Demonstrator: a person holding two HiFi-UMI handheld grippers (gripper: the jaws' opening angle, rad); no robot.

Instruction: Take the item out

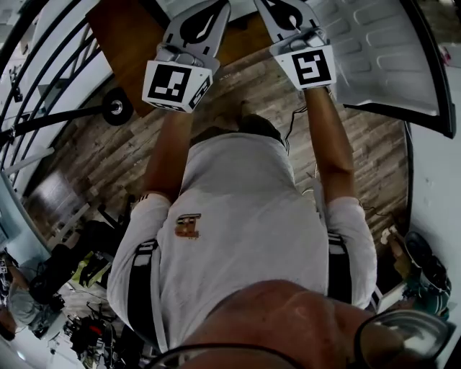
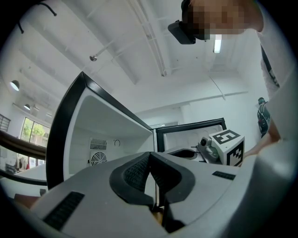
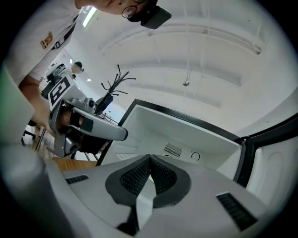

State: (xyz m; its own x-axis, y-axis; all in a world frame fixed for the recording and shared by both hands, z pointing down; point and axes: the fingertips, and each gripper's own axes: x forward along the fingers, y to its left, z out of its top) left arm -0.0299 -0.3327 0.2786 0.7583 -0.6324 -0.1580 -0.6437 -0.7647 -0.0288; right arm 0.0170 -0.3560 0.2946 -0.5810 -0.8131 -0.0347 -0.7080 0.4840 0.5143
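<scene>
My left gripper and right gripper are held side by side in front of a small white fridge whose door stands open. Both pairs of jaws are shut tip to tip with nothing between them, as the left gripper view and the right gripper view show. The fridge's inside looks bare white, with a vent grille and a round dial on its back wall. No item shows in any view. My left gripper appears at the left of the right gripper view.
The person's torso and arms fill the middle of the head view above a wood plank floor. A brown wooden top lies left of the grippers. Black railings run at the left; clutter lies at the lower left.
</scene>
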